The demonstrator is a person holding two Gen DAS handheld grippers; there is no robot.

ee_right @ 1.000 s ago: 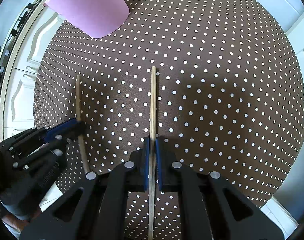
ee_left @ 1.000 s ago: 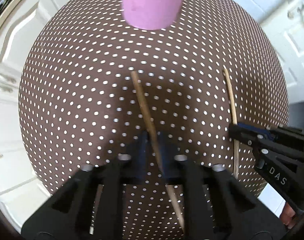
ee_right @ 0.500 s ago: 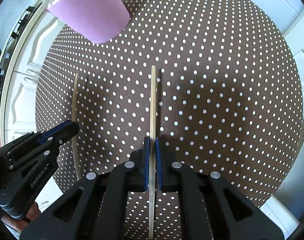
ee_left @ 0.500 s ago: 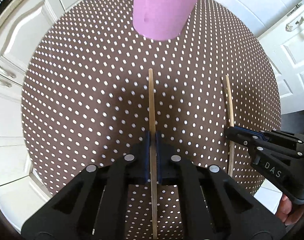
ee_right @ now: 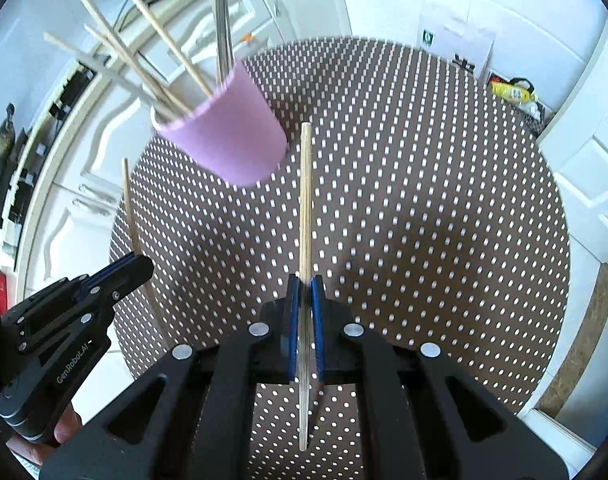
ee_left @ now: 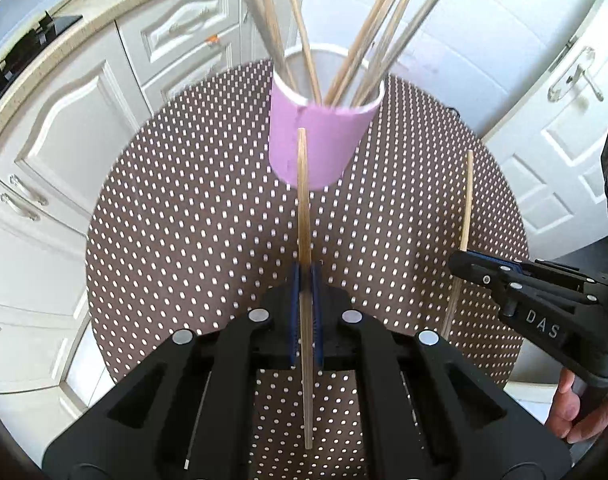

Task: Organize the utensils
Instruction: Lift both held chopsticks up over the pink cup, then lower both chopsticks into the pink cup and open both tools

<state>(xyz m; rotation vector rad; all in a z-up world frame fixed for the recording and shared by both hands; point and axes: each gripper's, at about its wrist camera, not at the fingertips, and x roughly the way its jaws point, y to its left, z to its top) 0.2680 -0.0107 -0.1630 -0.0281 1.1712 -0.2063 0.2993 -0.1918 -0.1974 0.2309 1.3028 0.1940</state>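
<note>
While the blue-padded jaws of the left gripper (ee_left: pixel 305 276) are clamping one wooden chopstick (ee_left: pixel 302 208) at about its mid-length, the stick is running straight forward along the finger axis, its far tip overlapping the wall of the pink cup (ee_left: pixel 324 136) in the left wrist view and its near end projecting back between the black finger bodies; the right gripper (ee_right: pixel 305 286) is likewise gripping a second chopstick (ee_right: pixel 305 200), jaws pressed against both sides of the shaft, with the far tip lying just beside the cup's lower right edge in the right wrist view. Both grippers are pointing in roughly the same direction, side by side and apart, each stick held clear above the brown polka-dot tablecloth (ee_right: pixel 424 200); shadows of the tools are falling on the cloth below them. In each wrist view the opposite gripper is showing at the frame edge, its chopstick extending forward from the fingertips, and part of the holding hand (ee_left: pixel 572 408) is appearing beneath the right tool body. The cup is standing on the cloth ahead of both grippers, nearer the left one's line, and is containing a loose bundle of chopsticks (ee_left: pixel 344 40) fanning outward above its white rim. White cabinet doors (ee_left: pixel 83 120) are surrounding the round table.
</note>
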